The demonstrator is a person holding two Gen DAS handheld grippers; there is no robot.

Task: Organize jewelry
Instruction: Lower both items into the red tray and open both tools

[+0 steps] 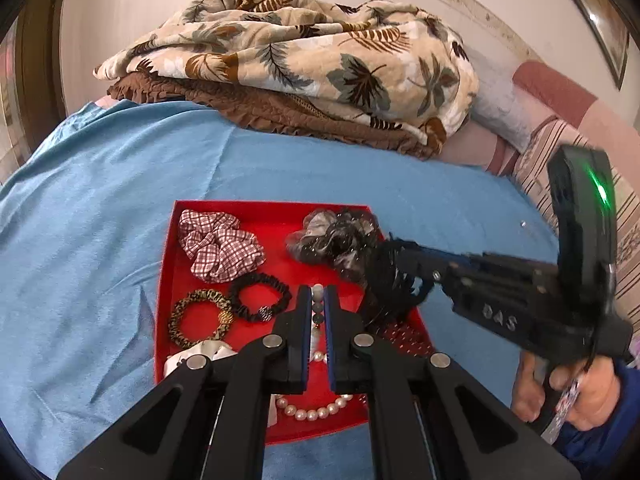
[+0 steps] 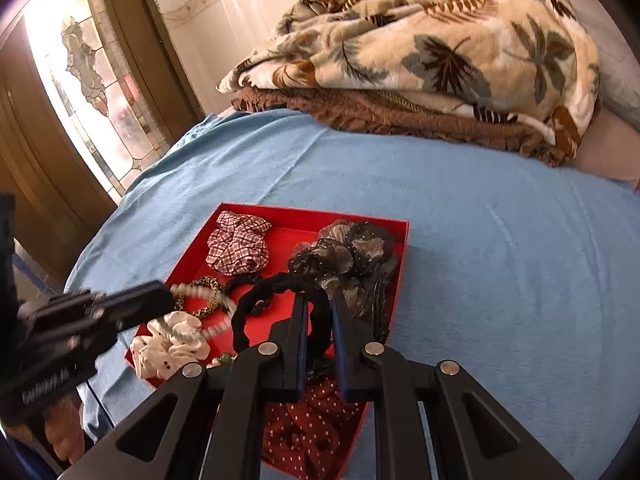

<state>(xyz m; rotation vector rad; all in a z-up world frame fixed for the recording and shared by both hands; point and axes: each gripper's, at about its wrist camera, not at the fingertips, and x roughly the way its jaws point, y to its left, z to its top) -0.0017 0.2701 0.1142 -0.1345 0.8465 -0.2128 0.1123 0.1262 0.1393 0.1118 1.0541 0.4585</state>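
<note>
A red tray (image 1: 272,205) (image 2: 312,213) lies on a blue cloth and holds hair ties and beads. My left gripper (image 1: 318,300) is shut on a bead necklace (image 1: 316,412); white and grey beads show between its pads, and the rest trails onto the tray floor. Seen from the right wrist, that left gripper (image 2: 165,298) comes in from the left with the necklace (image 2: 224,309) looping from its tip. My right gripper (image 2: 320,314) is shut on a black braided hair band (image 2: 256,300), hanging over the tray's right half. From the left wrist the right gripper (image 1: 400,258) and the band (image 1: 390,285) look blurred.
In the tray lie a checked scrunchie (image 1: 220,248), a grey-black flower piece (image 1: 336,236), a leopard tie (image 1: 200,320), a thin black tie (image 1: 260,296), a white scrunchie (image 2: 168,344) and a dark red dotted one (image 2: 312,428). A folded leaf-print blanket (image 1: 300,60) sits behind.
</note>
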